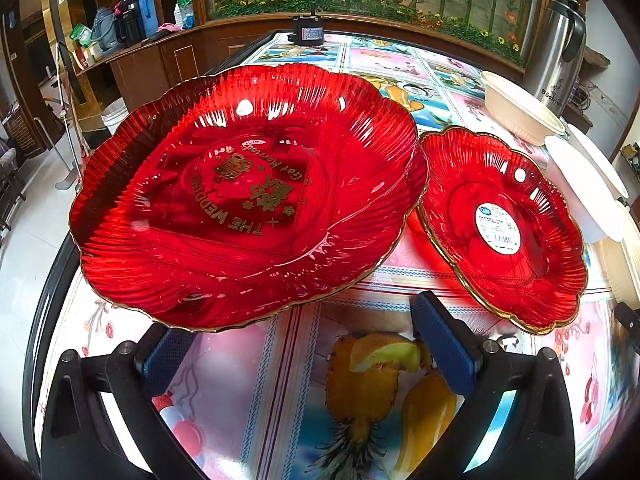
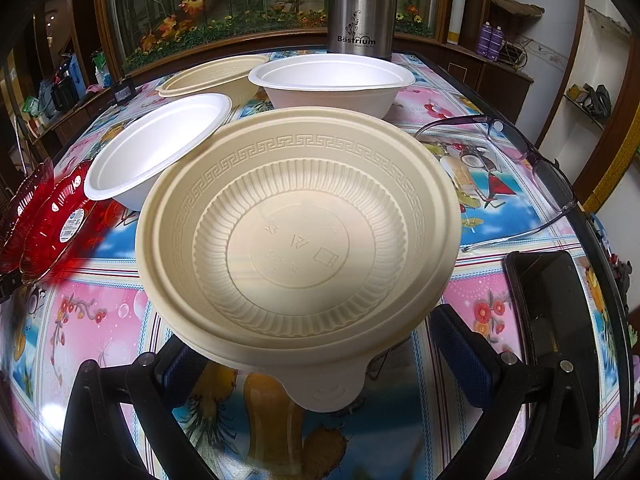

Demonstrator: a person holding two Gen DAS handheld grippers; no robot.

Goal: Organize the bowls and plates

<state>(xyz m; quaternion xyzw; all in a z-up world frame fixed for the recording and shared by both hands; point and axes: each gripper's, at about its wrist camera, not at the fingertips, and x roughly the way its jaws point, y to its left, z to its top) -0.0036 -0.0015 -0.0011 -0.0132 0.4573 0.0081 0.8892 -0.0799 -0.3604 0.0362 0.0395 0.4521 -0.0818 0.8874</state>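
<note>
Between the left gripper [image 1: 306, 344] jaws, seemingly unclamped, the big red plate [image 1: 248, 196]

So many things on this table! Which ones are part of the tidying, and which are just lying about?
Part of the job:
- large red plate
- small red plate
- cream bowls
- white bowls

Just lying about:
- steel thermos
- eyeglasses
- black tray

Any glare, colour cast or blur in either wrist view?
Left wrist: white glare spots on the large red plate, red cast on the tablecloth beneath. Right wrist: cream bowl sharp and evenly lit; table edges bend with fisheye distortion.
</note>
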